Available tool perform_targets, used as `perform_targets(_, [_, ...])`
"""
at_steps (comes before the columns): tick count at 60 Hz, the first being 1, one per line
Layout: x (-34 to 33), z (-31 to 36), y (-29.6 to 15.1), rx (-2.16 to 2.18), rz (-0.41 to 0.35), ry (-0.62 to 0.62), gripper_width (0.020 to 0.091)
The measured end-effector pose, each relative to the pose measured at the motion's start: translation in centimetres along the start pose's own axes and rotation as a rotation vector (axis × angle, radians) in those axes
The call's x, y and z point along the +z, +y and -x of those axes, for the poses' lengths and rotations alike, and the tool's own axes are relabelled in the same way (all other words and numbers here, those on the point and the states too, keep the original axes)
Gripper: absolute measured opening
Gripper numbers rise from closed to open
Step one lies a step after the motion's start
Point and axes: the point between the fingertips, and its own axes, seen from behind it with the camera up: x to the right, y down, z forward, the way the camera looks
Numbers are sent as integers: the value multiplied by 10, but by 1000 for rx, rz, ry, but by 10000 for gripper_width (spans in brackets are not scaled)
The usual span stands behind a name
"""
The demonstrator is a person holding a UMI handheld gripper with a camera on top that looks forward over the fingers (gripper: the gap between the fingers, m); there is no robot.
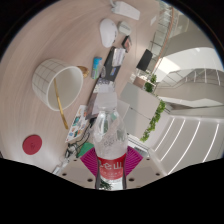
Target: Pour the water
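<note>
Clear plastic water bottle with a red label (110,150) sits right at the lens, pinched between your gripper (111,163)'s two magenta-padded fingers (88,160), pads pressing on the label band from both sides. Bottle looks roughly upright, maybe slightly leaned away from you; I can't see whether the cap is on. It appears lifted clear of the pale desk surface (40,120), though the base is hidden so I can't confirm. Beyond and to the side of the fingers stands a white cylindrical cup-like container (55,80), well apart from the bottle, and that's my best guess for the pour target. A small round red object (32,144) lies on the desk nearer you, off to the same side. Clutter farther back is too small to name. My read: grasp done, you're in the carry phase, pour not started. Next move calls for bringing the bottle neck over the white container's rim, then tilting slowly. Watch for slip on the label while tilting.
</note>
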Motion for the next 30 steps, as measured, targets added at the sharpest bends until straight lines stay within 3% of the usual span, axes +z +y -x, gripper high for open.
perform_targets(3, [-6,-11,4,238,22,51,294])
perform_targets(5, [3,-36,18,389,-19,34,295])
perform_targets(6, [1,-42,24,488,-16,44,259])
perform_targets(7, [0,-47,30,592,-14,53,294])
perform_targets(10, [-6,-56,55,932,9,87,294])
perform_targets(11, [-30,-45,58,1072,40,177,294])
perform_targets(18, [-37,-3,74,1847,1,151,298])
perform_targets(20, [-29,6,78,1937,-26,98,307])
perform_targets(23, [-34,37,79,2023,-10,107,307])
perform_targets(24, [-33,58,59,2054,-6,122,306])
perform_targets(26, [-26,62,75,2032,13,78,302])
perform_targets(30, [-12,108,53,2027,47,27,306])
